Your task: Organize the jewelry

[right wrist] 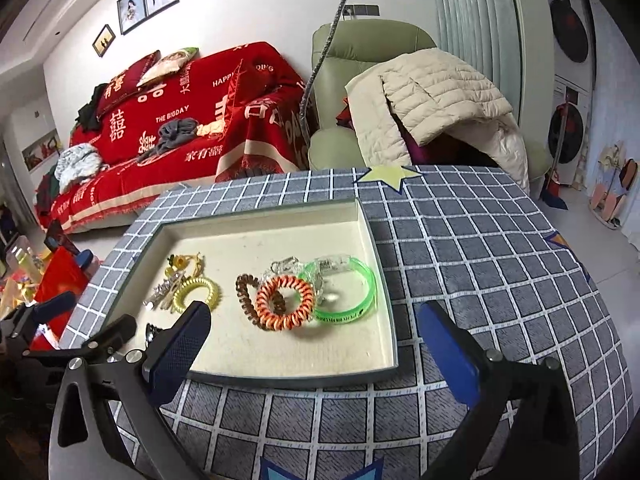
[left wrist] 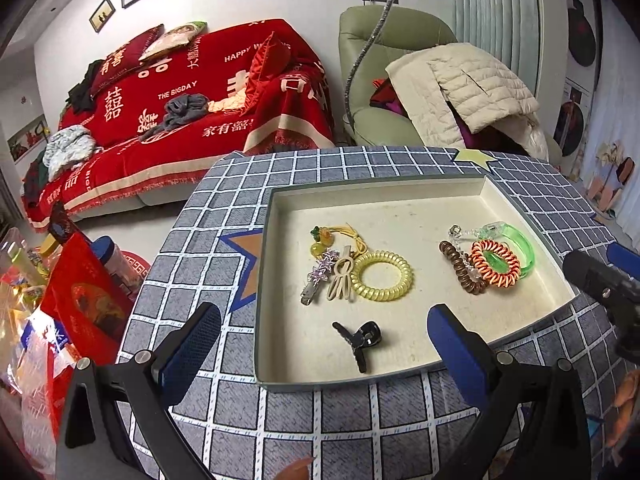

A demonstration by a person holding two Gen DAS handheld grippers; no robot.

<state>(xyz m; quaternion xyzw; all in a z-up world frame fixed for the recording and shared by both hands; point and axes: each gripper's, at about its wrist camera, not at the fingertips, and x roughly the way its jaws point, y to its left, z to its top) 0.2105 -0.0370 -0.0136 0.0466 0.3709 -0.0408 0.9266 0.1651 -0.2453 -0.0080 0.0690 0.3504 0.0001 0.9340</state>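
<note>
A shallow cream tray sits on the checked tablecloth. Its left group holds a yellow coil band, a beige clip, a sparkly silver clip and a yellow charm. Its right group holds an orange coil band, a brown coil band, a green bangle and a clear piece. A black claw clip lies near the front rim. My left gripper is open just in front of it. My right gripper is open at the tray's front right corner.
The round table has a grey checked cloth with star patches. A red-covered sofa and a green armchair with a beige quilted jacket stand behind. Red bags and bottles crowd the floor at the left.
</note>
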